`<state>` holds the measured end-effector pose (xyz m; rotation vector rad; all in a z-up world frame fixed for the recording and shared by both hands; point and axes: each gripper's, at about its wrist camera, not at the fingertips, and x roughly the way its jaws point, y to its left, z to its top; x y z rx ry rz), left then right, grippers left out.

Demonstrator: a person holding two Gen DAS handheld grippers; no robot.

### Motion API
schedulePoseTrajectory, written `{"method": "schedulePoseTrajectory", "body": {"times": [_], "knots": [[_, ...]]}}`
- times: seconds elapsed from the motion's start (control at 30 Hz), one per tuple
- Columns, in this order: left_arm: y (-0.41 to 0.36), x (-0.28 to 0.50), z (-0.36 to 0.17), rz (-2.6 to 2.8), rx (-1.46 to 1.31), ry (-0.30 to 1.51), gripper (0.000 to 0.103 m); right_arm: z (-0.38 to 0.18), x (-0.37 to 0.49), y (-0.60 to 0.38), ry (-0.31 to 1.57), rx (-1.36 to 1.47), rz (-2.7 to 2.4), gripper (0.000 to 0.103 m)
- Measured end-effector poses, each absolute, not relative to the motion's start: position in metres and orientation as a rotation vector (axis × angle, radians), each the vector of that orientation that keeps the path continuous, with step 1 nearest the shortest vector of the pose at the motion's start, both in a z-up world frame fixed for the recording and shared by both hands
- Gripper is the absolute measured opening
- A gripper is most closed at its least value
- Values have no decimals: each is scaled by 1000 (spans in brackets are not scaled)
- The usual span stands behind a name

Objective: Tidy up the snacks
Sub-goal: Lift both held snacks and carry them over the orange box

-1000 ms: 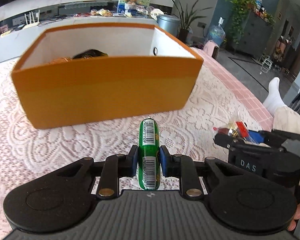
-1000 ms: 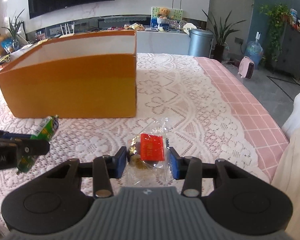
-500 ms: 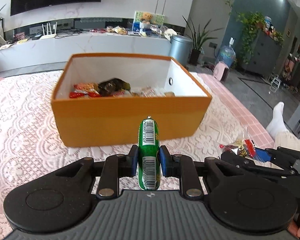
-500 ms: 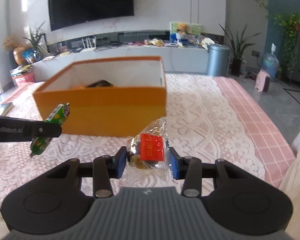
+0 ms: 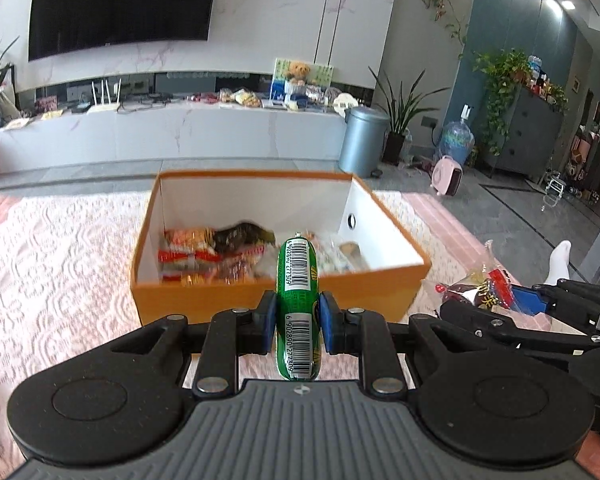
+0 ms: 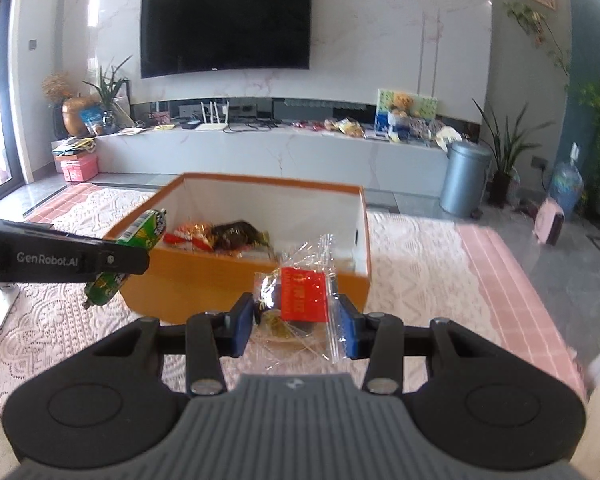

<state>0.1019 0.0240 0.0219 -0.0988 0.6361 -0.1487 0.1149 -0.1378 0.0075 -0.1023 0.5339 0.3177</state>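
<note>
My left gripper [image 5: 297, 318] is shut on a green sausage stick [image 5: 298, 280] with barcodes, held upright in the air just in front of the orange box [image 5: 260, 300]. The stick also shows in the right wrist view [image 6: 140, 236]. My right gripper [image 6: 294, 322] is shut on a clear packet with a red label [image 6: 302, 294], raised near the box's front right corner [image 6: 356, 284]. The packet also shows in the left wrist view [image 5: 488, 288]. Several wrapped snacks [image 5: 204, 256] lie inside the box.
The box stands on a table with a pink lace cloth [image 5: 52, 256]. Beyond it are a white TV bench [image 6: 260, 148], a grey bin [image 6: 464, 178], plants and a wall TV. A person's socked foot [image 5: 560, 260] is at the right.
Both grippers have risen with their snacks, so I now look down into the box and see its contents. Both grips are unchanged.
</note>
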Motion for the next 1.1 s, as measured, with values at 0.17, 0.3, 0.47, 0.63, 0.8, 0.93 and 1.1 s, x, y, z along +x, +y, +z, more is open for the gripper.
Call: {"method": "schedulePoseTrajectory", "body": {"times": [0.17, 0.3, 0.47, 0.63, 0.8, 0.93, 1.1], "knots": [[25, 115, 33, -142, -83, 604, 25, 24, 133, -131, 510, -118, 349, 41], [28, 129, 38, -130, -82, 589, 24, 34, 152, -125, 505, -136, 365, 41], [31, 146, 40, -115, -74, 586, 25, 41, 176, -112, 499, -169, 372, 41], [32, 165, 39, -107, -62, 591, 24, 40, 200, -99, 515, -196, 384, 41], [34, 184, 31, -92, -51, 612, 24, 34, 224, -89, 553, -212, 390, 41], [40, 199, 23, -82, -40, 632, 24, 27, 248, -82, 597, -230, 383, 41], [42, 214, 10, -61, -26, 674, 24, 11, 275, -71, 653, -278, 367, 41]]}}
